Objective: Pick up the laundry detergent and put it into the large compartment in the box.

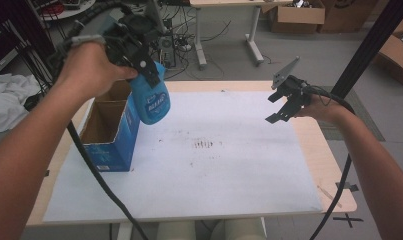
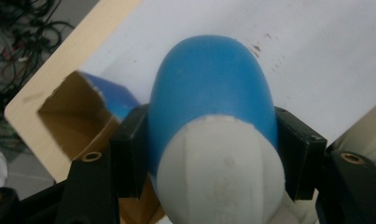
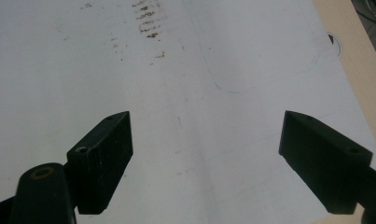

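1 blue bottle (image 1: 153, 100) is the thing in hand: it hangs in the air just above the right-hand wall of the open blue carton (image 1: 109, 131), its white cap (image 2: 223, 172) end up in the left gripper (image 1: 139, 52) and its rounded base pointing down toward the table. White lettering runs across the bottle's side in the high view, but it is too blurred to read. In the left gripper view the 2 black jaws press on either side of the bottle just below the cap, so this gripper is clenched on the bottle. The person's left hand (image 1: 91, 65) wraps the gripper's body above the carton.

1 carton stands on the sheet, flaps open, brown inside; pale print marks its blue front near the bottom, also unreadable.

1 white sheet (image 1: 229, 170) covers most of the wooden table (image 1: 334, 165); to the right of the carton it carries a small cluster of dark smudges (image 1: 204, 144).

Well to the right of the carton, the right gripper (image 1: 283, 107) hovers over the sheet, held in the person's right hand (image 1: 321, 107). Its 2 jaws stand wide apart with nothing between them, released.
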A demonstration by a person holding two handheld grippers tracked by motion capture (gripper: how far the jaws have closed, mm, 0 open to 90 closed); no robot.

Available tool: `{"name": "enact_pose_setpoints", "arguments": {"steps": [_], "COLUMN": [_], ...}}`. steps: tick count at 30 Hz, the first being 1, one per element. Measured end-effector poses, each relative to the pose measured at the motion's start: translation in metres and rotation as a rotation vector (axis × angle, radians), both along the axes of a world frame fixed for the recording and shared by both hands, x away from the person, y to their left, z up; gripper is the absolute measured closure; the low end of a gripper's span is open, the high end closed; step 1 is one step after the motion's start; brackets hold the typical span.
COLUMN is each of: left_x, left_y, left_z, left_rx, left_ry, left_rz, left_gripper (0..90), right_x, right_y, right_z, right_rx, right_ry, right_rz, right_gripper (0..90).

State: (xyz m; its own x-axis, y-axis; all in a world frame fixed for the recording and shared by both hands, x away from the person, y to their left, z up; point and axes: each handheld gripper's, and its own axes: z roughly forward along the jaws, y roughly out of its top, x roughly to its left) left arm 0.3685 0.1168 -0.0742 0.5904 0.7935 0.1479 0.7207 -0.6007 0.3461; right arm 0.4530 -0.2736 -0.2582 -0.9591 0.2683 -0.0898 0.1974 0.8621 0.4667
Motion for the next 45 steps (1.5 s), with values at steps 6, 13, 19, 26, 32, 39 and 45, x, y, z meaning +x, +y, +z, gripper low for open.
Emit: {"name": "enact_pose_setpoints", "arguments": {"steps": [6,13,19,26,32,39,45], "left_x": [-0.002,-0.001,0.002,0.010,0.017,0.023,0.027], "left_y": [0.023,0.051,0.074,0.096,0.109,0.114,0.116], "left_z": [0.026,0.039,0.037,0.015,-0.012,-0.052,-0.091], "left_rx": [-0.013,-0.031,-0.044,-0.071,-0.090,-0.075,-0.075], "left_ry": [-0.036,-0.043,-0.059,-0.050,-0.041,-0.023,0.000], "left_rz": [0.138,0.307,0.442,0.532,0.575,0.579,0.577], "left_gripper": [38.3,38.3,38.3,38.3,38.3,38.3,38.3], "right_x": [-0.001,-0.002,-0.001,-0.001,0.000,0.002,0.002], "right_y": [0.004,0.005,0.006,0.005,0.003,0.004,0.006], "right_z": [0.005,0.009,0.010,0.007,0.004,0.001,-0.003], "right_rx": [0.003,0.007,0.010,0.008,0.003,-0.010,-0.017], "right_ry": [-0.010,-0.021,-0.040,-0.036,-0.028,-0.020,-0.012], "right_rz": [0.019,0.025,0.035,0.036,0.027,0.023,0.024], "right_gripper": [17.4,17.5,17.6,17.6,17.6,17.6,17.7]}}
